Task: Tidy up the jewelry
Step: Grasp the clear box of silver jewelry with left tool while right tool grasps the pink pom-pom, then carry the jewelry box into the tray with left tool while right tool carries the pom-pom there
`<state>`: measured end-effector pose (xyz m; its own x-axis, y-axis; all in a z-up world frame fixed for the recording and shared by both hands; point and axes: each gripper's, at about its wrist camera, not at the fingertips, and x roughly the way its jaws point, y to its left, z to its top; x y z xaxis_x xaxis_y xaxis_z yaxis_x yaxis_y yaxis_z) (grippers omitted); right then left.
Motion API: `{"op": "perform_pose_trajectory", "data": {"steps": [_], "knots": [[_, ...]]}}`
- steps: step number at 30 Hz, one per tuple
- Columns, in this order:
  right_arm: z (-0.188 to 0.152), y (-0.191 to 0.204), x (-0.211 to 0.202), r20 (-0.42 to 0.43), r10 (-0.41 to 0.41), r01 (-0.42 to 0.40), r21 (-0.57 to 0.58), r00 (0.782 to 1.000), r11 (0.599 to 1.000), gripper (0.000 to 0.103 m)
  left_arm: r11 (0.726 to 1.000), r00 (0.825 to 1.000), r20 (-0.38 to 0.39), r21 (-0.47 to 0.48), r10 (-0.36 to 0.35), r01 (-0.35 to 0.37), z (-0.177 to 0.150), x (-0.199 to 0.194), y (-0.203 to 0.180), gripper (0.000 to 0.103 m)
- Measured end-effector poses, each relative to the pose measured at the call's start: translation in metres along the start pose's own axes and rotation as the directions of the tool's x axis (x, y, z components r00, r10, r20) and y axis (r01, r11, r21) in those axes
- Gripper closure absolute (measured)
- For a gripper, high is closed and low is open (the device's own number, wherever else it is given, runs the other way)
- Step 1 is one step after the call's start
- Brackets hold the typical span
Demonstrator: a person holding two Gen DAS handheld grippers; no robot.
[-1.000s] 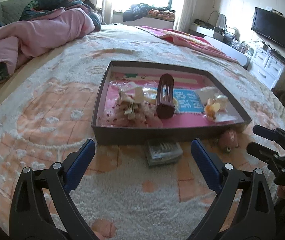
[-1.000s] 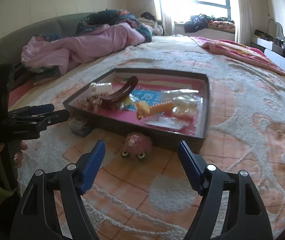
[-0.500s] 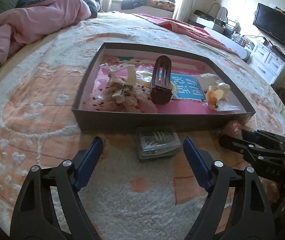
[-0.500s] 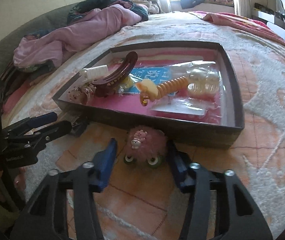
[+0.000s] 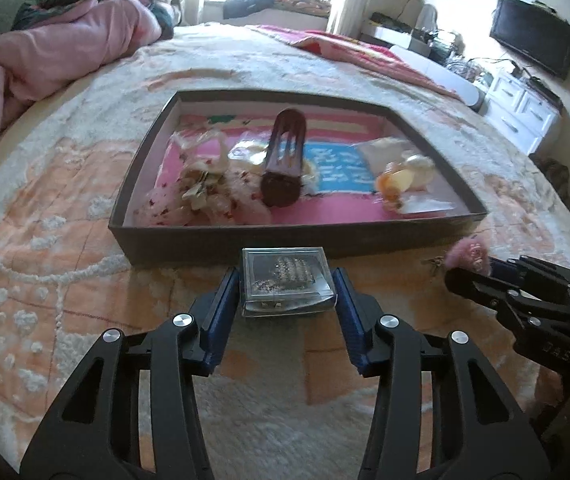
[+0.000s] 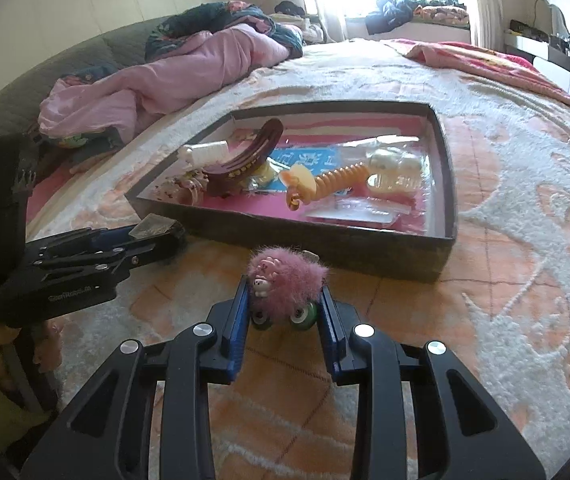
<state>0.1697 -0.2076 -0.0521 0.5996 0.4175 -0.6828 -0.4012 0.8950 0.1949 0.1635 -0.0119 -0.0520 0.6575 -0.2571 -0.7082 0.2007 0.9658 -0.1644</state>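
On the bed (image 5: 85, 272) before a shallow box (image 5: 293, 236) of hair accessories, left gripper (image 5: 287, 292) jaws closing on a clear case (image 5: 285, 284), right gripper (image 6: 284, 300) jaws closing on a pink fuzzy ornament (image 6: 285, 280), both items against the pads.

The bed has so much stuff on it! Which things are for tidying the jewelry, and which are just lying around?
For the job:
- clear plastic case, between the closing left hand-held gripper
- pink fluffy hair clip, between the closing right hand-held gripper
- dark box
- brown hair claw
- orange spiral hair tie

Just lying about:
- pink blanket
- TV
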Motion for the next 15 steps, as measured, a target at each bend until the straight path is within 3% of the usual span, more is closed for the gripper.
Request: {"op": "perform_pose_trajectory", "data": {"steps": [15], "knots": [[0.023, -0.014, -0.033, 0.108, -0.055, 0.054, 0.005, 0.993, 0.999, 0.073, 0.999, 0.995, 0.089, 0.027, -0.041, 0.038, 0.037, -0.014, -0.022, 0.065]]}}
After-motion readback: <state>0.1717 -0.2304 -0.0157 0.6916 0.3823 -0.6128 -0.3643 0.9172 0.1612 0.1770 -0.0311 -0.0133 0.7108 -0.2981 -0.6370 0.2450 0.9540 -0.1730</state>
